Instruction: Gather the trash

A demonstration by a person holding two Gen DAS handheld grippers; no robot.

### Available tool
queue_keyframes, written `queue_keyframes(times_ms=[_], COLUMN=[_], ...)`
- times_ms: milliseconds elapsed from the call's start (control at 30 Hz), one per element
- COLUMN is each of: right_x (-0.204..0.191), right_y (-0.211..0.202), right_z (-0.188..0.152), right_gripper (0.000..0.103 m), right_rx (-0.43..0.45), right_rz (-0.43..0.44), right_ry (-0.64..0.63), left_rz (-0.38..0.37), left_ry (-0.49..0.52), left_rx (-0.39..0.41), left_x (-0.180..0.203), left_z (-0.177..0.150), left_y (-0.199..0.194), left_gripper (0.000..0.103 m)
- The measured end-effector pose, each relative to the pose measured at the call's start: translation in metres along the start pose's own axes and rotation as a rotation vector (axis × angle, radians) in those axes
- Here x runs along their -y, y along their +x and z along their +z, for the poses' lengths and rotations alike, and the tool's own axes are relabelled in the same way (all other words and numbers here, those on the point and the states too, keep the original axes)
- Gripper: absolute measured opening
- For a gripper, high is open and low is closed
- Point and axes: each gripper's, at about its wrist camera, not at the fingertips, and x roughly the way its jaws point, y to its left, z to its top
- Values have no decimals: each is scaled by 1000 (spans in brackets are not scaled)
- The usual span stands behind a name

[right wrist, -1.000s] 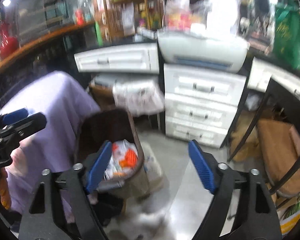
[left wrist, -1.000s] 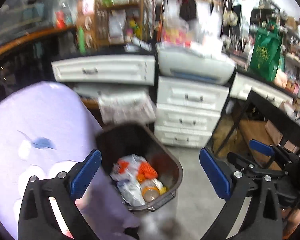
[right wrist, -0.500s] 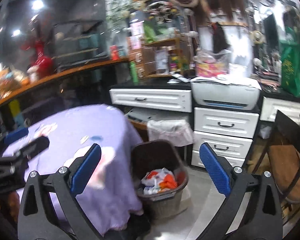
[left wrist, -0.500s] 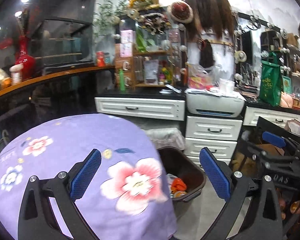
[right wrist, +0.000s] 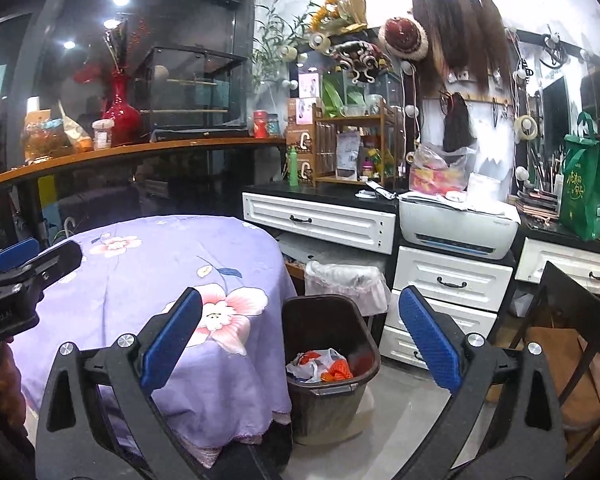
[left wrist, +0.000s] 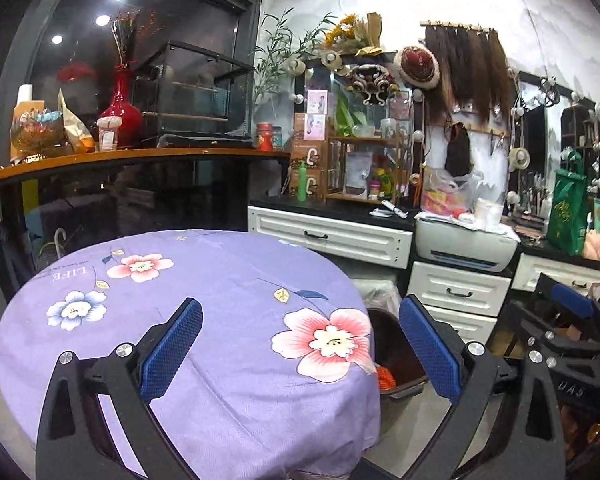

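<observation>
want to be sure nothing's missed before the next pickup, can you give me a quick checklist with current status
1. Left gripper open, nothing between the pads: ok.
2. Right gripper open and empty: ok.
3. Brown bin upright beside the table, top unobstructed: ok.
4. Trash already in the bin, below its rim: ok.
5. Trash remaining on the purple tablecloth: none visible on the part in view.
6. Trash on the floor behind the table: cannot tell.
</observation>
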Motion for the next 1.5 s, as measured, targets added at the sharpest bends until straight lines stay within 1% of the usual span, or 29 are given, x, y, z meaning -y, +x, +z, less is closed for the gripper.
queue_keyframes(times_ms=[67, 233, 1167, 1500], right_x=[-2, -5, -11, -11], right_y=[-6, -10, -8, -4], right_z=[-2, -3, -5, -5], right_gripper=[97, 97, 97, 97], right_rx=[11, 17, 6, 4], right_rz=[1, 6, 20, 22], right_ry=[3, 5, 4, 5], left_rz=[7, -3, 6, 20], left_ry=[7, 1, 19, 22], left_rx=[5, 0, -8, -10], left_x=[0, 0, -4, -4], left_z=[-1, -4, -5, -5], left_y=[-1, -5, -2, -3], left_gripper=[97, 97, 98, 98])
